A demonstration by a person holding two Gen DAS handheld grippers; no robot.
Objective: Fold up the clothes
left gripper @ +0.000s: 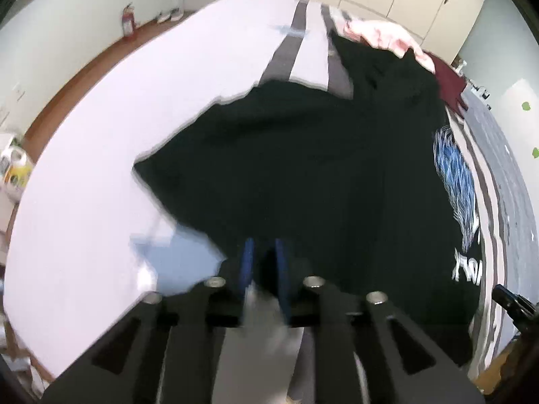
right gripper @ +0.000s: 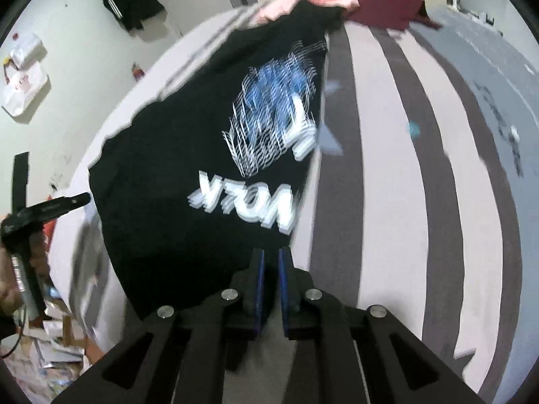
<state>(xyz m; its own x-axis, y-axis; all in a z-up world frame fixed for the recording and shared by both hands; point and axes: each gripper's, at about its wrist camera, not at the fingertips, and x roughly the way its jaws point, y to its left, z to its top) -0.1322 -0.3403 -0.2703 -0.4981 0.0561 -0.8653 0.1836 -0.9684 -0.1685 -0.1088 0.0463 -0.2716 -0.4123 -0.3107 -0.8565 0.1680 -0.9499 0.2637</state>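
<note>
A black T-shirt (left gripper: pixel 303 168) with a blue and white print (right gripper: pixel 269 118) lies spread over the bed (left gripper: pixel 134 84); both views are blurred by motion. My left gripper (left gripper: pixel 265 262) stands at the shirt's near hem, its blue pads apart with dark cloth in the gap but not pressed. In the right wrist view the left gripper (right gripper: pixel 84 198) shows at the shirt's left edge. My right gripper (right gripper: pixel 270 266) has its pads close together, pinching the near corner of the black T-shirt (right gripper: pixel 168 185), and shows as a black piece (left gripper: pixel 512 299) in the left wrist view.
A pink garment (left gripper: pixel 384 33) and a maroon one (left gripper: pixel 449 77) lie heaped at the bed's far end. Grey stripes (right gripper: pixel 387 168) cross the bedcover. A black jacket (right gripper: pixel 129 3) hangs on the wall, a fire extinguisher (left gripper: pixel 128 22) stands below it, and clutter (right gripper: pixel 43 353) covers the floor.
</note>
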